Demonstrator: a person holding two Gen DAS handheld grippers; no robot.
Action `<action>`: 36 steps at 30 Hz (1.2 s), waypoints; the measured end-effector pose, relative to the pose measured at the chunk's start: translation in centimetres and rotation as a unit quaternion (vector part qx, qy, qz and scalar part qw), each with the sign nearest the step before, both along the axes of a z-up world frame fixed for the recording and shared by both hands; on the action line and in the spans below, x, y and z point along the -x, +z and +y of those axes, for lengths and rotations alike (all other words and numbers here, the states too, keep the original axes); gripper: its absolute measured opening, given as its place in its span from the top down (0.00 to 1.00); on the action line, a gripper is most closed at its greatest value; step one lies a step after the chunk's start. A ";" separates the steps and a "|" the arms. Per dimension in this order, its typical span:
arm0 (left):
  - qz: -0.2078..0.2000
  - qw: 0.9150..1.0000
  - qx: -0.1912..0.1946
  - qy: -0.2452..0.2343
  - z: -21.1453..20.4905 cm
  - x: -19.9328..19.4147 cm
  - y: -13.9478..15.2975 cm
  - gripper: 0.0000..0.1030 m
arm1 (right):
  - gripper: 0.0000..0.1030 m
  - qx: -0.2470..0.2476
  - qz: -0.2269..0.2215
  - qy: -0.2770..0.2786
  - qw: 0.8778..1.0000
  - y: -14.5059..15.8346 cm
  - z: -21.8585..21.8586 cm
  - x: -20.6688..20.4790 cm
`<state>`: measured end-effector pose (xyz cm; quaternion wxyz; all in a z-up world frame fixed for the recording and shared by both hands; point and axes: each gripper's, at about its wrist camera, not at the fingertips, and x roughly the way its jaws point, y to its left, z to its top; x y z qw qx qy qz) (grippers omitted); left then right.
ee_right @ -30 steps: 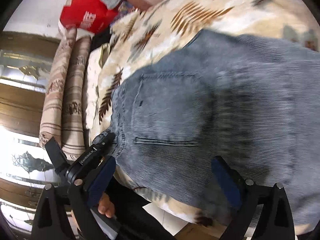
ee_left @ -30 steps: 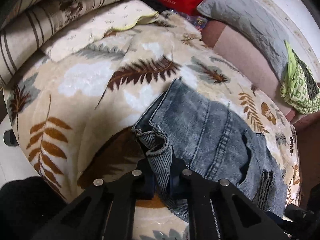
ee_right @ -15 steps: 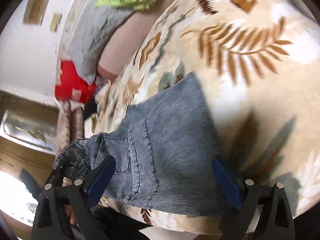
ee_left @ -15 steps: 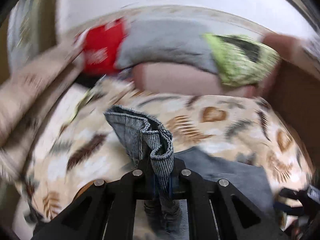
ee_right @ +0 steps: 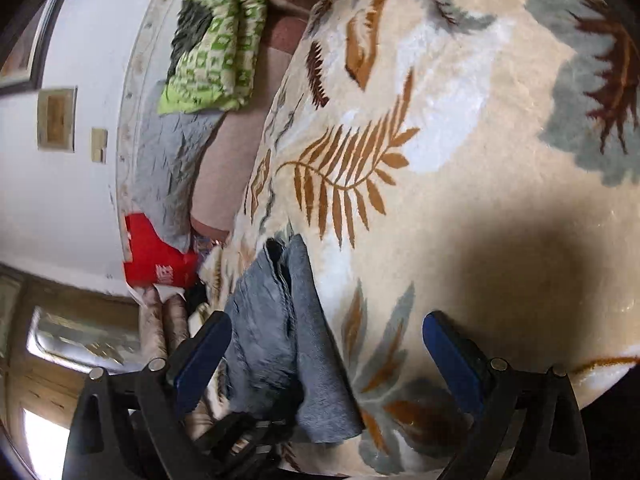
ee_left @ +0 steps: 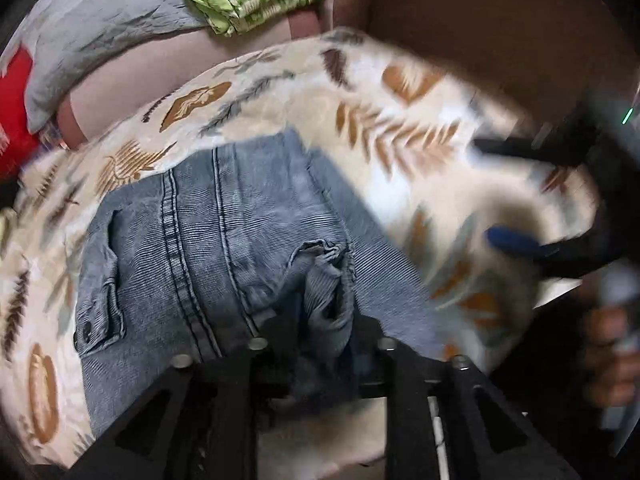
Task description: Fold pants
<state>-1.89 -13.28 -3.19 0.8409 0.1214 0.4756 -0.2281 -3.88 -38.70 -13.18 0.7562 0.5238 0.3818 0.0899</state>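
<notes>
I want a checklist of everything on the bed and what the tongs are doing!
Surface: leaf-print fleece blanket covering the bed.
Job's things: grey-blue jeans, folded over, lying on the blanket.
Clutter: green patterned cloth, grey pillow, red bag along the wall.
Tongs: left tongs shut on a bunched jeans edge; right tongs open, holding nothing.
Cables: nothing seen.
Surroundings: white wall, wooden furniture.
</notes>
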 end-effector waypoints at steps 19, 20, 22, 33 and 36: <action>-0.058 0.975 0.040 0.211 16.9 -0.8 -1.4 0.27 | 0.15 0.001 0.031 0.141 0.990 2.0 10.2 -2.1; -0.058 0.975 0.041 0.210 16.7 -0.7 -1.6 0.27 | 0.24 0.002 0.041 0.144 0.989 1.8 10.5 -2.5; -0.055 0.975 0.051 0.207 17.0 -0.6 -1.6 0.27 | 0.26 0.008 0.069 0.152 0.986 0.9 11.1 -3.4; -0.049 0.970 0.098 0.216 18.9 -0.8 -0.2 0.27 | 0.90 0.188 0.002 0.181 0.965 8.3 15.0 -2.5; -0.088 0.966 0.115 0.216 18.6 -0.3 2.0 0.26 | 0.90 0.229 0.000 0.172 0.958 8.4 14.6 -1.0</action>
